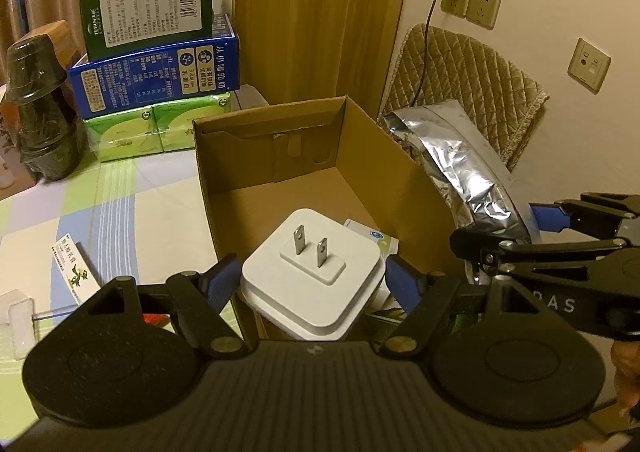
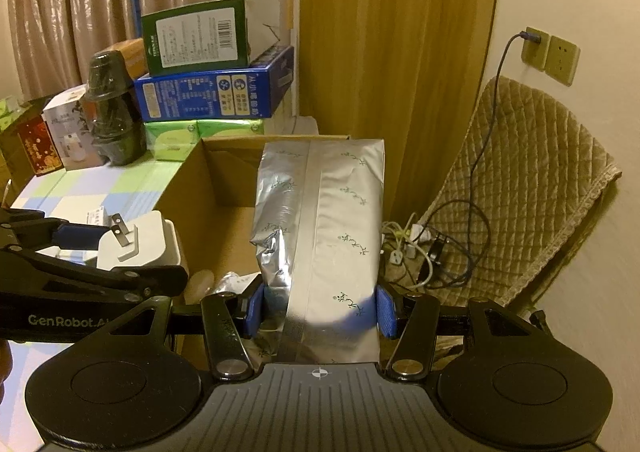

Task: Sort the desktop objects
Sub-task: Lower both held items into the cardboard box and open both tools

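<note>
While both grippers hang over the open cardboard box (image 1: 280, 188), each already carries something to drop in. On the left, the left gripper (image 1: 314, 282) has its jaws clenched on a white plug adapter (image 1: 312, 272), the blue pads pressing its two opposite side faces and the two metal prongs pointing up and away from the camera. The adapter looks like a hard, smooth plastic block, probably light and rigid; its glossy sides could slip, so the flat faces are the sensible place to hold, well clear of the prongs. It sits above the near left wall of the box, with a small white and green packet (image 1: 372, 238) lying on the box floor just behind it.

Further right, the right gripper (image 2: 320, 310) is closed on a silver foil bag (image 2: 320, 236), gripped low across its width and standing upright over the box's right side. The bag is soft and crinkly; its left edge has already buckled under the pad. It appears filled yet pliable, so a hold near the bottom across the firm middle seam seems safest, since the foil may crease or slide.
</note>
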`<state>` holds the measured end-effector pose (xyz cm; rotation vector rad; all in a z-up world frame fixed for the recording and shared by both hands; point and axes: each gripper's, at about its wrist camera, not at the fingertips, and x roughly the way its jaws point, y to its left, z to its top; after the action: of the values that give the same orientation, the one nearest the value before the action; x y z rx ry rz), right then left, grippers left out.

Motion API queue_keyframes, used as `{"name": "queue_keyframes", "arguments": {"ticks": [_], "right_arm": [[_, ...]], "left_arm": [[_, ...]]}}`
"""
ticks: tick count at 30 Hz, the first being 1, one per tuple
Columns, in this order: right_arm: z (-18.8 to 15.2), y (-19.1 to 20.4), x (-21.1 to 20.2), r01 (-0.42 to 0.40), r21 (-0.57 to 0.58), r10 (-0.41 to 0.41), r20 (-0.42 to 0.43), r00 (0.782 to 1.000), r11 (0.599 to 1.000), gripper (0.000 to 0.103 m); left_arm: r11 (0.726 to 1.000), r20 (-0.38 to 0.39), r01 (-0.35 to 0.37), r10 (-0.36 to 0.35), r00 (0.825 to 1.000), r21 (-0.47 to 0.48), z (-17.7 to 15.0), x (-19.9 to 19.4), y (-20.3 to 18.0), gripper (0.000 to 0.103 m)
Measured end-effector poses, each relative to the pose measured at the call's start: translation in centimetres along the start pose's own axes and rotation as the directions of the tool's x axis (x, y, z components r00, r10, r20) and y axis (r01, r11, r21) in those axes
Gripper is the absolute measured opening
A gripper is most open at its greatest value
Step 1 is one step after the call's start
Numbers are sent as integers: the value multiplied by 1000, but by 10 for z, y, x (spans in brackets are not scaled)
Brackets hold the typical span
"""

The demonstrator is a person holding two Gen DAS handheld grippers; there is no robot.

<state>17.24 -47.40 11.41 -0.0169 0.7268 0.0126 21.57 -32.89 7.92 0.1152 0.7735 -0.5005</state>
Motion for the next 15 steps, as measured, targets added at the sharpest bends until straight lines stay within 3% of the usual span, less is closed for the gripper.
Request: {"name": "queue_keyframes", "arguments": {"ticks": [15], "right_arm": [[-1, -2, 10, 0, 17, 0, -17, 1000, 1000, 51]], "left_arm": [[1000, -38, 11, -11, 999, -8, -2, 14, 8, 79]]}}
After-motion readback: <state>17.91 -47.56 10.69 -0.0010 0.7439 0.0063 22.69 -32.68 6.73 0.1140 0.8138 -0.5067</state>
